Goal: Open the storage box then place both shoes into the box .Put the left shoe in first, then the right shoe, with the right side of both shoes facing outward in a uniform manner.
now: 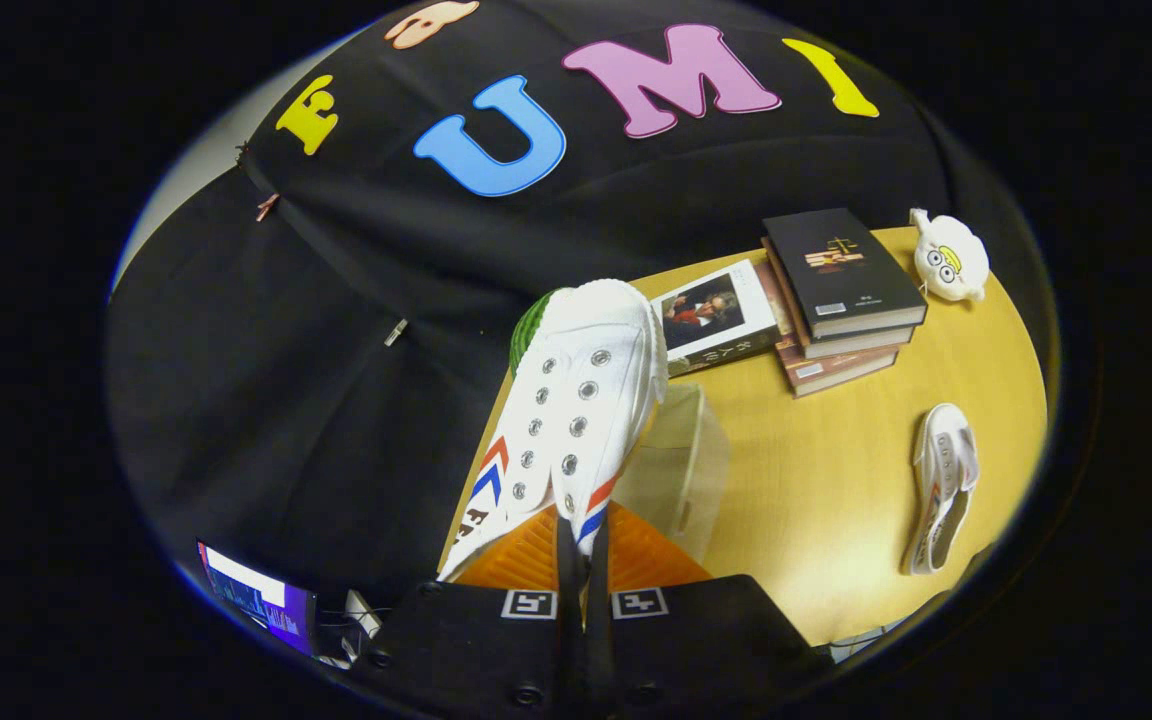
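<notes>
I've got a white shoe (576, 400) up off the tabletop (836, 480), toe pointing away from me, its eyelets and red-and-blue stripes facing my camera. My gripper (581, 545) is nearly pressed together, both orange fingers (521, 555) pinching a thin edge of the shoe's opening, and that grip at the heel end lets the shoe hang out ahead where I can steer it. Whether this is the left shoe, I can't tell from here. Just beyond my fingers, partly behind the shoe, sits the clear storage box (681, 465); I see nothing inside, though the shoe hides a good part of it, and whether it is open I can't make out. The second shoe (941, 490) lies on its side well off to the right on the tabletop, waiting its turn. Farther back are a stack of books (841, 300), a single book (716, 320) beside it, and a small plush toy (951, 260).
</notes>
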Demonstrator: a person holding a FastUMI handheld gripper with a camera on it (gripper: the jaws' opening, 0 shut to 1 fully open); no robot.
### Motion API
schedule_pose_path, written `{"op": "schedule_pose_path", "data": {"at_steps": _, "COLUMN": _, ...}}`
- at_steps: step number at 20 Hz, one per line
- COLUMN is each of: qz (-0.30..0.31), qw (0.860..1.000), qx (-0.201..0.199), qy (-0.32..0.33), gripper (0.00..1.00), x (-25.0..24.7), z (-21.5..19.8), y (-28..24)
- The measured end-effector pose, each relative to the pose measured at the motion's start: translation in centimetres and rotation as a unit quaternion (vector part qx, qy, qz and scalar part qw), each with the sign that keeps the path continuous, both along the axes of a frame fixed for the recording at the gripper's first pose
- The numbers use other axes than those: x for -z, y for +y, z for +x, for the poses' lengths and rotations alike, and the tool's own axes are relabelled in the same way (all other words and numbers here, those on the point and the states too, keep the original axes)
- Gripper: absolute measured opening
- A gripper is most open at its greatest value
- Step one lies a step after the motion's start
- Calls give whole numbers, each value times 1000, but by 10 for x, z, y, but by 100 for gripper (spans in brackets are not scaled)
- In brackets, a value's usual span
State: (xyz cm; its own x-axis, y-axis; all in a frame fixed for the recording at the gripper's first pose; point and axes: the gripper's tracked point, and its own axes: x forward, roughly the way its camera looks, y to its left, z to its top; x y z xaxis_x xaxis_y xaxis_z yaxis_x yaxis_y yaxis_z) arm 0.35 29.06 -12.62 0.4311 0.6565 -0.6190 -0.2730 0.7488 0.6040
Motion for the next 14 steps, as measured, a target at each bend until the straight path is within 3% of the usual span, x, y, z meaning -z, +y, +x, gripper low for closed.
{"op": "schedule_pose_path", "data": {"at_steps": 6, "qz": -17, "qw": 1000, "qx": -11, "qy": 24, "gripper": 5, "x": 37, "z": -10, "y": 58}}
{"op": "schedule_pose_path", "data": {"at_steps": 14, "qz": -31, "qw": 998, "qx": -4, "qy": 61, "gripper": 6, "x": 69, "z": -17, "y": 79}}
